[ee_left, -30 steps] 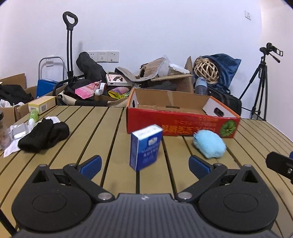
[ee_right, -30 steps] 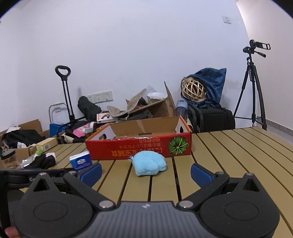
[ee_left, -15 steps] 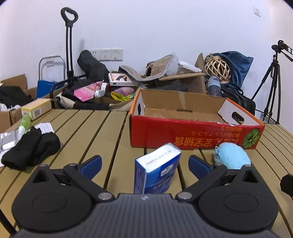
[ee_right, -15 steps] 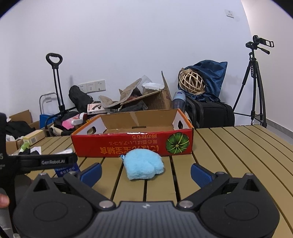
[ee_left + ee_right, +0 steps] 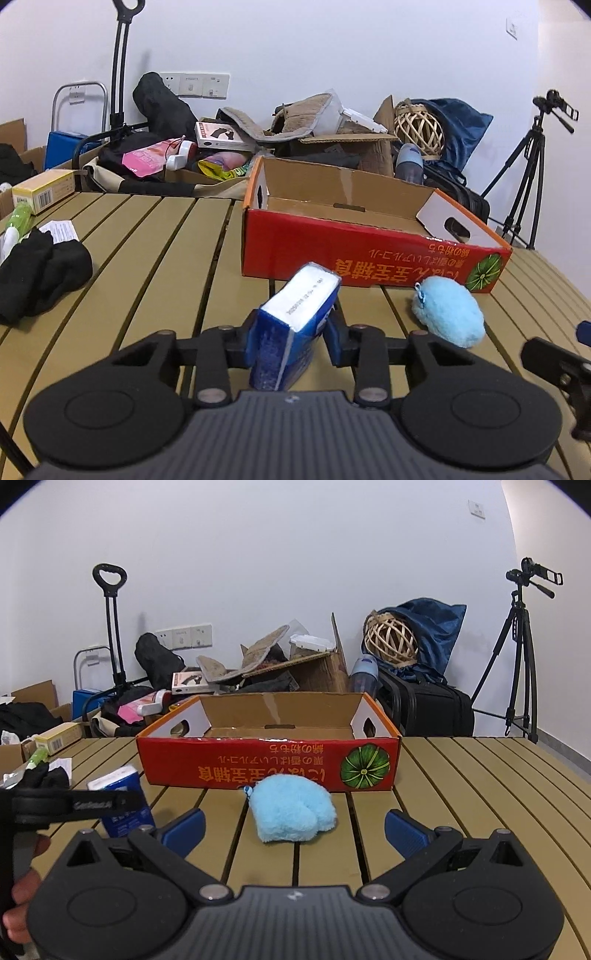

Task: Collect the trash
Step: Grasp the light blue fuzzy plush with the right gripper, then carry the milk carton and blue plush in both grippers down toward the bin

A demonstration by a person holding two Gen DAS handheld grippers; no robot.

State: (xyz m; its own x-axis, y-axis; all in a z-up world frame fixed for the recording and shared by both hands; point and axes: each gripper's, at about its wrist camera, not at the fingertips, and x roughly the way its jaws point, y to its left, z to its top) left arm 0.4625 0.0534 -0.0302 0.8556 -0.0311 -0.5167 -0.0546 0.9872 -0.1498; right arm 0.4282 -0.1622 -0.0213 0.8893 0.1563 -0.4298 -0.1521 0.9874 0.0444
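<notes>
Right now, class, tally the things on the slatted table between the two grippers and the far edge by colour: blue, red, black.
Blue: 2, the blue carton and the fluffy blue pouch
Red: 1, the red cardboard box
Black: 1, the black cloth
Total: 4

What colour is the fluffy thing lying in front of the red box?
Light blue fluffy thing; clearest in the right wrist view.

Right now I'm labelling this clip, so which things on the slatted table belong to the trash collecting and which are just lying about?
Job in hand:
- small blue and white carton, left tool closing on it
- fluffy light-blue plush, ahead of the open right tool
- red cardboard tray, likely the collecting bin

Lying about:
- black cloth bundle
- yellow box
- camera tripod
</notes>
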